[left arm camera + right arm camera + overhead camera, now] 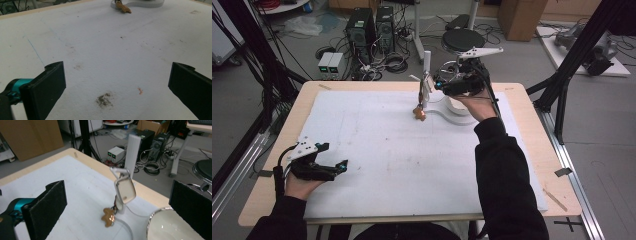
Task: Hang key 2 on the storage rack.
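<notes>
A white stand [427,62] with an upright post rises at the back of the mat, and a small hook sticks out of it. From the hook hangs a key tag [125,190] with a white frame, and below it a brown figure charm [108,217] touches the mat. The same charm [419,112] lies at the post's foot in the high view. My right gripper [436,81] hovers just right of the post, open, with the tag in front of its jaws and untouched. My left gripper [343,167] rests low at the mat's front left, open and holding nothing.
A white foam mat [387,150] covers most of the wooden table [532,130]. The stand's curved white base [126,226] runs to a round white dish [172,226] on the right. Computers, cables and black frame legs stand on the floor beyond the far edge.
</notes>
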### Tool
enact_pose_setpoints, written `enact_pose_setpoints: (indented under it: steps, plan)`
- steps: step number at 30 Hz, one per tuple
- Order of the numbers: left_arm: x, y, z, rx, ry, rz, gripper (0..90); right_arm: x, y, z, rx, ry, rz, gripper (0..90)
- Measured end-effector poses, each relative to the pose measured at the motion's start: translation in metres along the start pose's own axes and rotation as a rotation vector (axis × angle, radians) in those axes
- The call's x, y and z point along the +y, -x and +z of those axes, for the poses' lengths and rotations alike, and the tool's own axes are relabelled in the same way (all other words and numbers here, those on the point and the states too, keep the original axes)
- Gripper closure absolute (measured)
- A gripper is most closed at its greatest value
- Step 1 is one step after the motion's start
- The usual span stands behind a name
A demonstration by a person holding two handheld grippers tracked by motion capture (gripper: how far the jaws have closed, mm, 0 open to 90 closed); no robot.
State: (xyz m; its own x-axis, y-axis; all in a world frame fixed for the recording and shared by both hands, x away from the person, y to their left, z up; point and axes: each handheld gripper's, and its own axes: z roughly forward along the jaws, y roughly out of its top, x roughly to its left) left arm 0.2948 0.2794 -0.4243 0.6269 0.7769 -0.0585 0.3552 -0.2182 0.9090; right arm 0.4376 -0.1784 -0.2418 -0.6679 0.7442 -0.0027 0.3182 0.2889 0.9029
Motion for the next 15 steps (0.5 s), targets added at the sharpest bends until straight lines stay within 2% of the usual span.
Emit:
enact_pose_setpoints:
  steps: [9,15]
  plan:
    - [0.000,0.000,0.000,0.001,-0.002,0.000,1.7,-0.038,0.005,-0.014,-0.007,-0.016,0.011,0.6]
    - [0.000,0.000,0.000,-0.002,-0.003,0.001,1.7,-0.065,0.010,-0.026,-0.017,-0.008,0.037,0.6]
